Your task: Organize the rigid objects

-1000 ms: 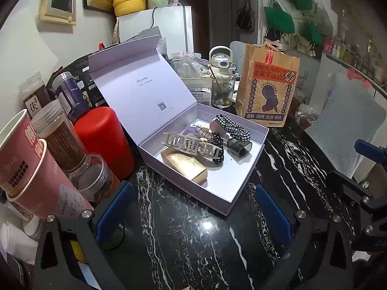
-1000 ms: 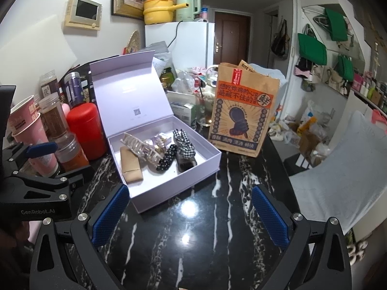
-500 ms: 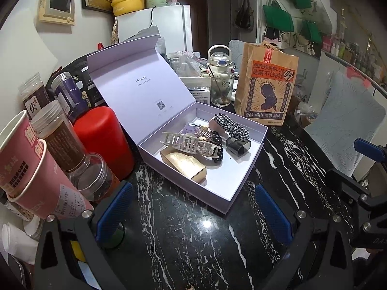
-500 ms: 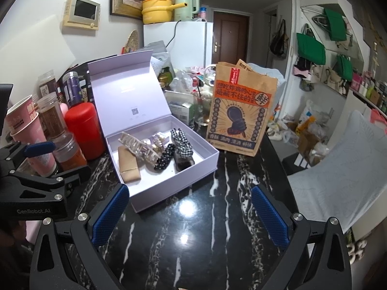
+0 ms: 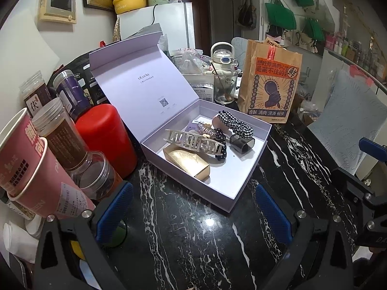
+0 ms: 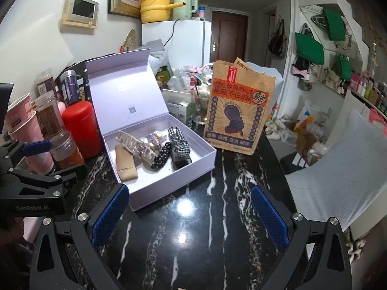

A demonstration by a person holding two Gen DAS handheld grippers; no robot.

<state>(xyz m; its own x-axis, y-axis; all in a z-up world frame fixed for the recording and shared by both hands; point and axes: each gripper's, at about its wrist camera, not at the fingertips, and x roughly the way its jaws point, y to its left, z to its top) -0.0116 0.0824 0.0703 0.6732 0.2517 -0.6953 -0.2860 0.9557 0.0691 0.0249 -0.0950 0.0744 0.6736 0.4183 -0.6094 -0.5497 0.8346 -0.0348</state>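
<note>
An open lilac gift box (image 5: pixel 241 181) (image 6: pixel 193 169) sits on the black marble table, its lid (image 5: pixel 135 82) standing up at the back. Inside lie a cream claw clip (image 5: pixel 193 141) (image 6: pixel 135 143), a gold case (image 5: pixel 186 160) (image 6: pixel 124 162), a checked scrunchie (image 5: pixel 234 122) (image 6: pixel 179 140), a polka-dot clip (image 6: pixel 160 157) and a dark clip (image 5: pixel 241 143). My left gripper (image 5: pixel 193 212) is open and empty, just in front of the box. My right gripper (image 6: pixel 187 215) is open and empty, in front of the box and to its right.
A red canister (image 5: pixel 106 137), jars (image 5: pixel 63 142) and pink paper cups (image 5: pixel 31 169) crowd the left side of the box. A brown paper bag (image 5: pixel 268 84) (image 6: pixel 238 108) and a glass (image 5: pixel 223 87) stand behind it. A pale blue chair (image 6: pixel 338 169) is at the right.
Both grippers have drawn back slightly from the box, so it sits a little farther up in both views. Nothing was taken hold of or let go.
</note>
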